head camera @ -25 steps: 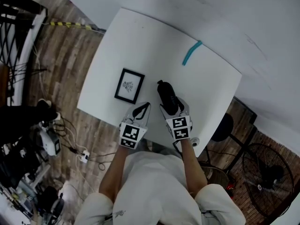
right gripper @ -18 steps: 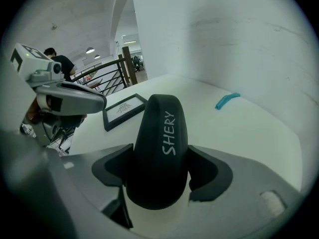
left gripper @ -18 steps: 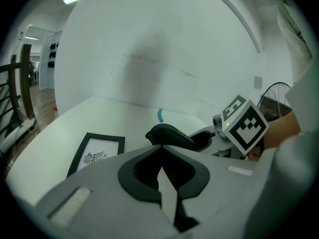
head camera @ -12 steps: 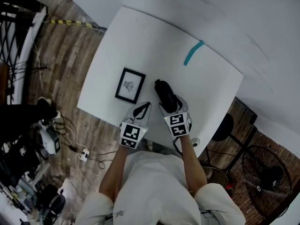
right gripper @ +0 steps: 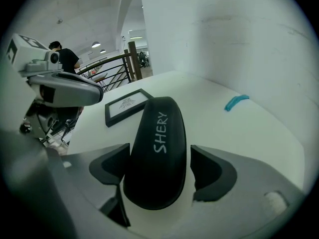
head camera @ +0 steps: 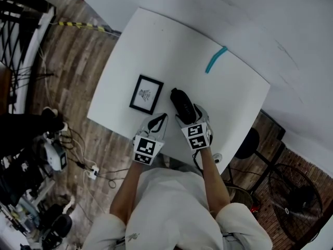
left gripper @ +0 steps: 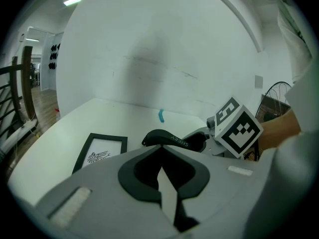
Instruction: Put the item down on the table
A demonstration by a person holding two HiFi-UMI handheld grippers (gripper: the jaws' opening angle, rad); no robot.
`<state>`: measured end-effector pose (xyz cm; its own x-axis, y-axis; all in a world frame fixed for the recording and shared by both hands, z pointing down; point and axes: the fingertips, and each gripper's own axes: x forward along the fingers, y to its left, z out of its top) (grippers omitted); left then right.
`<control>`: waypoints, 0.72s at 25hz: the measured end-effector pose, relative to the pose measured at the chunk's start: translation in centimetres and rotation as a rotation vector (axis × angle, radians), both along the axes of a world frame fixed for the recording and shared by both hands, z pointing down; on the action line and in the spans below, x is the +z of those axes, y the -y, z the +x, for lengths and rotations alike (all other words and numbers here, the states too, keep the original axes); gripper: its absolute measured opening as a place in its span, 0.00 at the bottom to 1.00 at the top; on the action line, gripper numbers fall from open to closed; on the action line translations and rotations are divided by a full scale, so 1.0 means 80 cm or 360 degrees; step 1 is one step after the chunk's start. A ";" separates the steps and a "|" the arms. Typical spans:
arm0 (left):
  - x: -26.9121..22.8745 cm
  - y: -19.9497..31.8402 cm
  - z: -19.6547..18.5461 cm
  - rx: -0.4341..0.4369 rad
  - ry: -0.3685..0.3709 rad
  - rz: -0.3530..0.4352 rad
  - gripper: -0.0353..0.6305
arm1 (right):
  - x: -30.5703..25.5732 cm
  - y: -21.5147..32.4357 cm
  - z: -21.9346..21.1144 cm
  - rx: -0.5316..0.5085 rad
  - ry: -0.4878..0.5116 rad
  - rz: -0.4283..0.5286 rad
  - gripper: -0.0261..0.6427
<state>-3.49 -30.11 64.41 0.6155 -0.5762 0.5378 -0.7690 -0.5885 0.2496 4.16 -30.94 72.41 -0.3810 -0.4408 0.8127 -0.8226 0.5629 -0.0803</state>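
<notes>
Glasses case (head camera: 182, 103), black and oblong, lies on the white desk (head camera: 171, 51) in the head view, near the front edge and just right of a framed picture (head camera: 145, 94). A teal strip (head camera: 215, 59) sits well apart, farther back. The right claw (head camera: 188, 116) straddles the case's near end. The left claw (head camera: 157, 122) hovers beside it, pointing down at the desk.

From the left gripper view, the left claw (left gripper: 160, 172) is clenched on nothing. Past it the case (left gripper: 172, 139) rests low on the desk beside the picture (left gripper: 102, 151).

In the right gripper view, the right claw (right gripper: 158, 168) has just been opening and stands released. The glasses case (right gripper: 157, 153) lies between its pads. There is a clear gap at the pad on the view's right, while the other pad looks very close, possibly touching.

Judging from this, the item is down and only the withdrawal remains. The danger is in the close pad: drawn back at a slant, it could drag or spin the case towards the near desk edge, or knock it against the picture (right gripper: 127, 106). A straight lift clear of the case should avoid that.
</notes>
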 end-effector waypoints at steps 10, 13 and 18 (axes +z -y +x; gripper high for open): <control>-0.008 -0.007 -0.006 -0.0012 0.0007 0.0038 0.08 | -0.010 -0.002 -0.002 -0.0002 0.0018 0.0050 0.65; -0.014 -0.009 -0.008 -0.0012 0.0009 0.0056 0.08 | -0.021 -0.003 -0.001 0.0024 0.0048 0.0080 0.65; -0.026 -0.012 -0.009 -0.0011 -0.0002 0.0096 0.08 | -0.048 -0.003 0.005 0.0063 0.0097 0.0182 0.64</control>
<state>-4.20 -29.15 62.33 0.6122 -0.6115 0.5013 -0.7726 -0.5973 0.2149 4.58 -30.73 68.55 -0.4086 -0.5451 0.7320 -0.8399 0.5385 -0.0678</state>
